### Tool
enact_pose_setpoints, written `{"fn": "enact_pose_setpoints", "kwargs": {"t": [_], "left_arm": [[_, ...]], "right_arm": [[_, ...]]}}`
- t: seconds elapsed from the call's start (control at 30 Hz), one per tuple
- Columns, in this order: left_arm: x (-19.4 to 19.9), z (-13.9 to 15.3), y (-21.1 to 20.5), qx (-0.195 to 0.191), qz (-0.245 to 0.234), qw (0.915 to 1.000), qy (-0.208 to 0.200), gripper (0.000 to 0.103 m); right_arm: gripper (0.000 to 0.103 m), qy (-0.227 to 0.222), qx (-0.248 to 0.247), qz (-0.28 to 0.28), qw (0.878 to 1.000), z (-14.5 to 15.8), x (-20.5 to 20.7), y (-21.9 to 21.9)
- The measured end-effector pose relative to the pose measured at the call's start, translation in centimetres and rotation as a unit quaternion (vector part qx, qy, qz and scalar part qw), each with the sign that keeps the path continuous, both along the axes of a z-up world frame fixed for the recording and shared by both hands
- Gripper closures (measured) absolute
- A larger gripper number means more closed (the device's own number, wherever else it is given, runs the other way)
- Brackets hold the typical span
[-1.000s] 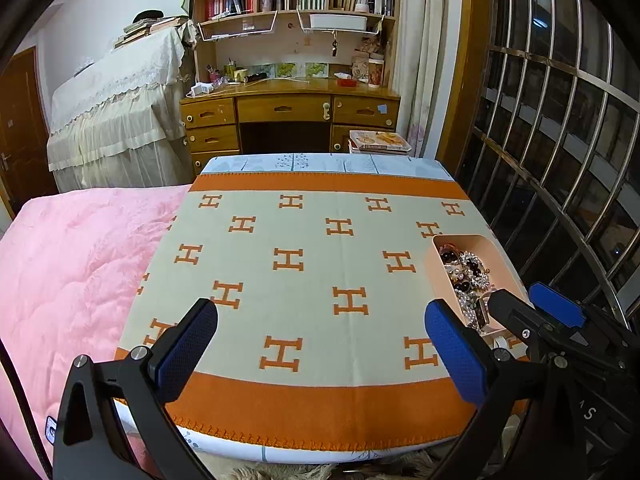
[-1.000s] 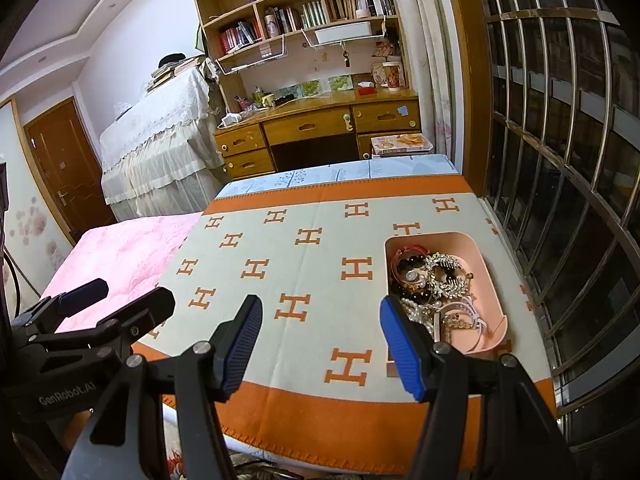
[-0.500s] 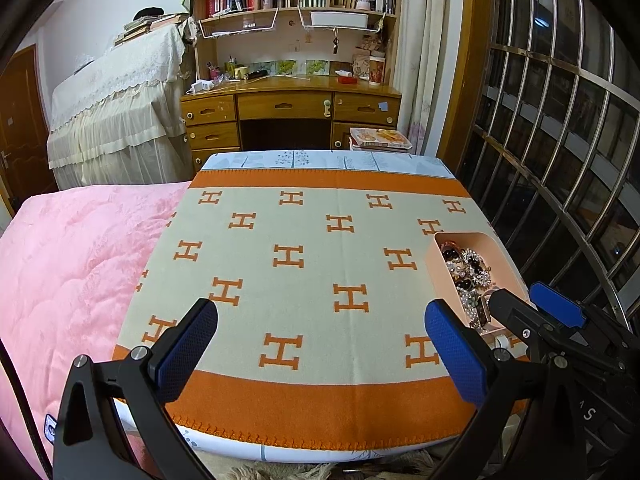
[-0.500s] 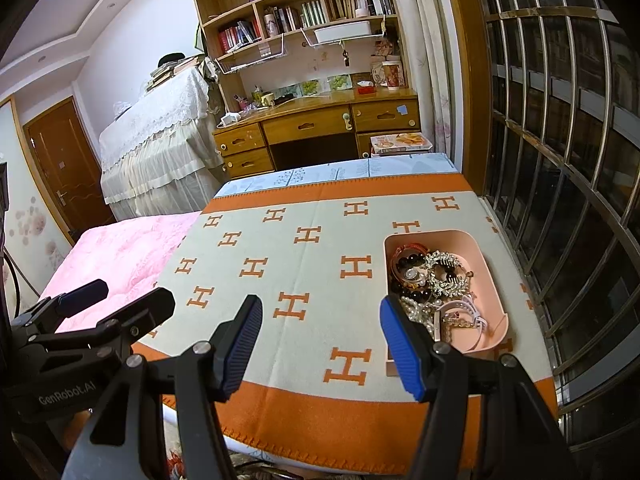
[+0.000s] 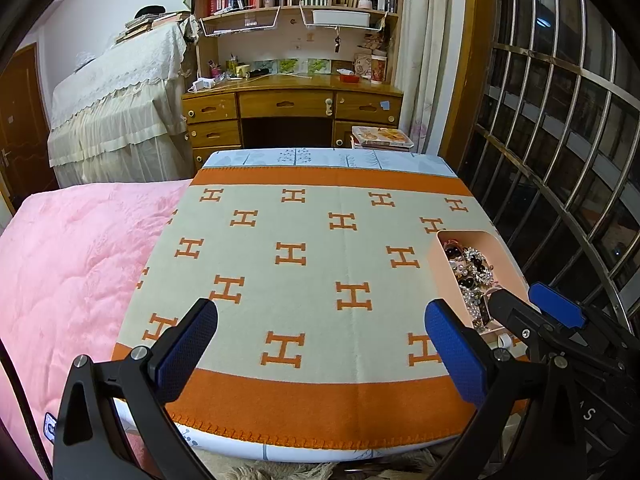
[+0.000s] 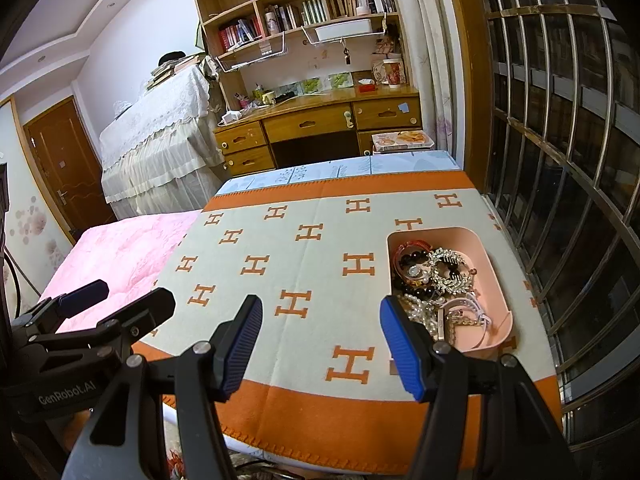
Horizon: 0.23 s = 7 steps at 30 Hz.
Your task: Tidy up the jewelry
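A pink tray [image 6: 494, 272] holding a tangle of jewelry [image 6: 434, 276] (bead bracelets, a rhinestone piece, pearls, a watch) sits at the right side of a cream blanket with orange H marks [image 6: 304, 264]. In the left wrist view the same pink tray [image 5: 508, 256] lies at the right edge, with the jewelry [image 5: 470, 268] partly hidden behind the right gripper. My right gripper [image 6: 320, 346] hovers open over the blanket's near edge, just left of the tray, nothing between its blue pads. My left gripper [image 5: 320, 354] hangs open and empty over the near orange border.
A pink quilt [image 5: 68, 272] lies left of the blanket. A metal window grille [image 6: 560, 152] runs close along the right side. Beyond the table's far edge stand a wooden desk with drawers [image 5: 292, 108], a bookshelf and a lace-covered piece of furniture [image 5: 120, 104].
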<state>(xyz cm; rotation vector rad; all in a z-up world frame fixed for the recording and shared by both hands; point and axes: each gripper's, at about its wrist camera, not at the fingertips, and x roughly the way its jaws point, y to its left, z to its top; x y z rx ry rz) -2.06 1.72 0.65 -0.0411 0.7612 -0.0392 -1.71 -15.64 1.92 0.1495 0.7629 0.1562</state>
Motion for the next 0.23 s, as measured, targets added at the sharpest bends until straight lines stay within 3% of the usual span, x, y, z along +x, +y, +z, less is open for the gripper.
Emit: {"fn": "enact_pose_setpoints", "kwargs": {"t": [0.23], "left_arm": [[-0.28, -0.71, 0.49, -0.004, 0.002, 1.0, 0.005, 0.001]], "right_arm": [[0.041, 0.003, -0.001, 0.001, 1.0, -0.12, 0.08, 0.05]]}}
